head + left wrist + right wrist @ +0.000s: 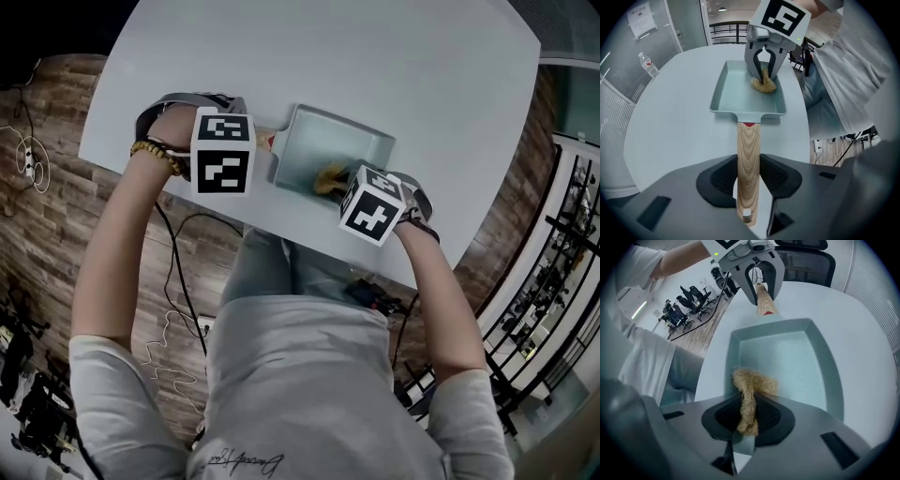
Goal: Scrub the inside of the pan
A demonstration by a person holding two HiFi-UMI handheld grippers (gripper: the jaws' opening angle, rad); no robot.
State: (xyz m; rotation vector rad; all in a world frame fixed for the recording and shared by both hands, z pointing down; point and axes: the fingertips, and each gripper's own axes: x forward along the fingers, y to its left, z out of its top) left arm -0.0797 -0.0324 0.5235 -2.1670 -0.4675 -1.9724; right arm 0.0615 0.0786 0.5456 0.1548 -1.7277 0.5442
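Note:
A pale teal rectangular pan (352, 141) (740, 91) (787, 357) lies on the light table. Its wooden handle (748, 168) (764, 301) runs between the pads of my left gripper (749, 180) (258, 141), which is shut on it. My right gripper (747, 416) (342, 183) is shut on a tan fibre scrubber (751, 390) (764, 84) (330, 176). The scrubber's loose end rests on the pan's floor near the near-side wall, at the corner far from the handle.
The light table (375, 66) (670, 126) carries only the pan. Its near edge (281, 234) lies close to the person's legs. Cables run over the wooden floor (178, 281) below. Office chairs (689, 298) stand far off.

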